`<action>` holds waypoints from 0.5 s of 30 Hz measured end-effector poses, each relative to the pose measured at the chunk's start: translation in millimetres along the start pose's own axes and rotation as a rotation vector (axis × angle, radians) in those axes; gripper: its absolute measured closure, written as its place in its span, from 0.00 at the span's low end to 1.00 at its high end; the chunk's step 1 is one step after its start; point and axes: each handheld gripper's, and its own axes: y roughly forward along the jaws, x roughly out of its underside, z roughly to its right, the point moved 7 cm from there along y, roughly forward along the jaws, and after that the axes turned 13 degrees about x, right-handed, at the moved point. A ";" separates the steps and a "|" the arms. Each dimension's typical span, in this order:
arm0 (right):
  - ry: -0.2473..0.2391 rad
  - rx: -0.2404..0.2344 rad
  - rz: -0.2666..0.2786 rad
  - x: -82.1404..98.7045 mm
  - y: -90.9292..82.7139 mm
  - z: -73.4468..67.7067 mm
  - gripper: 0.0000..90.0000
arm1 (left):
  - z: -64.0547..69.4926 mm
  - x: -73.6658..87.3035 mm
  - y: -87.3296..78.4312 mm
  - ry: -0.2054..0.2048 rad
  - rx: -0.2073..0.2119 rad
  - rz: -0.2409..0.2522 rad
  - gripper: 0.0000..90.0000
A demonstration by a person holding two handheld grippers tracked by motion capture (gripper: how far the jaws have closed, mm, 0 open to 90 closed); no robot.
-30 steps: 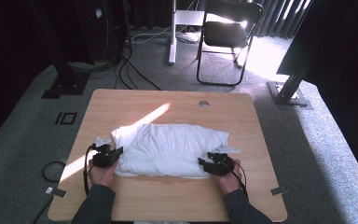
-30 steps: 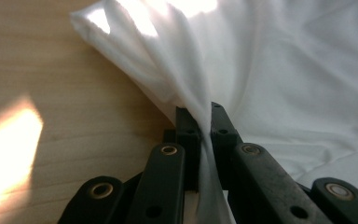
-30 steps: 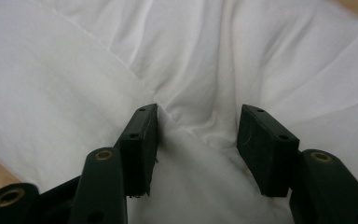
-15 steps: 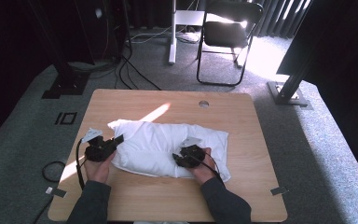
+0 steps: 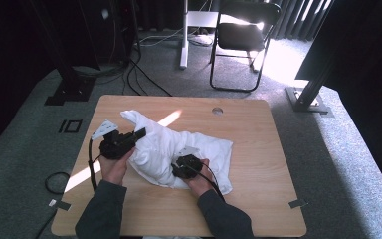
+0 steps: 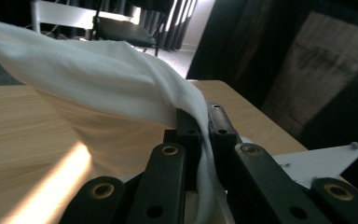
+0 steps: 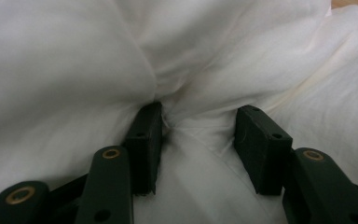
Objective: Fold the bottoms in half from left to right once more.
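The white cloth (image 5: pixel 179 149) is pinched tight by the left gripper (image 6: pixel 200 135). The right gripper (image 7: pixel 196 135), half open and just closing, is pushed into folds; too little cloth could be caught and dropped on the bench (image 5: pixel 258 199).

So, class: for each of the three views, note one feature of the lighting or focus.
High view: a sunlit streak crosses the table and white cloth, the chair area glaring. Left gripper view: the near left tool is soft, a bright patch beside it. Right gripper view: the cloth looks evenly lit and slightly blurred around the right tool.

One white cloth (image 5: pixel 179 149), one wooden table (image 5: pixel 258 149), one folding chair (image 5: pixel 238 40), two claws
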 end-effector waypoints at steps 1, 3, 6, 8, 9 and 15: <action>0.003 -0.007 -0.004 -1.8 0.9 -3.0 0.57 | 2.8 -0.8 3.2 0.000 0.015 0.002 0.98; 0.007 -0.017 0.008 -5.0 3.6 -10.6 0.57 | 9.2 -2.8 9.3 0.000 0.047 0.006 0.98; 0.030 -0.081 0.041 -8.9 6.9 -25.0 0.57 | 14.6 -3.1 16.4 0.024 0.055 -0.003 0.98; 0.033 -0.152 0.059 -12.3 6.9 -33.5 0.56 | 13.8 -1.3 18.8 0.036 0.041 -0.020 0.97; 0.025 -0.168 0.062 -13.7 4.6 -34.6 0.55 | 12.7 -0.4 18.8 0.033 0.039 -0.020 0.97; 0.044 -0.151 0.192 -17.8 -46.8 -2.6 0.43 | 7.5 2.4 11.7 0.035 0.026 -0.028 0.97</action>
